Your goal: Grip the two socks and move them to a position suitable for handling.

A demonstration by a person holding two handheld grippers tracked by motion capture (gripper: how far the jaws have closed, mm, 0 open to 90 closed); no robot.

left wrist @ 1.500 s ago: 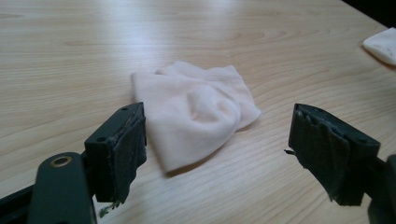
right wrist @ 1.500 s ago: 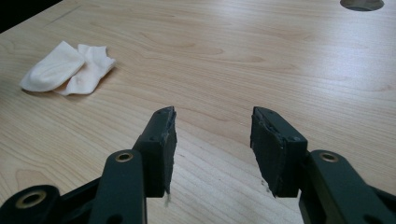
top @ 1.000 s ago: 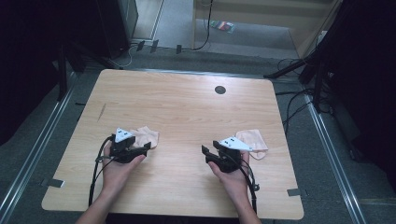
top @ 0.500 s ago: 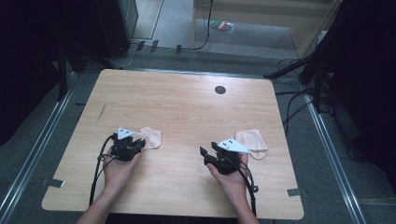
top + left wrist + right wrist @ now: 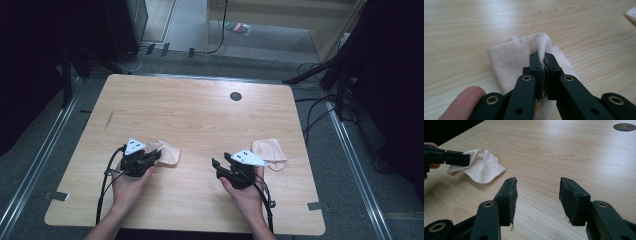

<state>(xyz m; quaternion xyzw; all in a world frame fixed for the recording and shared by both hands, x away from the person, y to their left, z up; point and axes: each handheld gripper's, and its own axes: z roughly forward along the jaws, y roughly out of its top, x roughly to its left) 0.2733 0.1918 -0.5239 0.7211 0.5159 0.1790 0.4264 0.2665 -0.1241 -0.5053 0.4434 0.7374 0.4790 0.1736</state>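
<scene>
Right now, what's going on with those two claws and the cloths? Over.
Left claw just closed, pinching left cloth. Right claw open, holding nothing. Second cloth lies untouched beside right hand. Nothing in the way.

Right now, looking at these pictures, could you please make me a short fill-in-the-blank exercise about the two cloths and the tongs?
1. The left tongs are shut on the ____ of the left cloth.
2. The right tongs are ____, with nothing between them.
3. The right cloth lies ____ on the table, touched by no tongs.
4. The round hole is in the table's ____ half.

Missing words: edge; open; flat; far
</scene>
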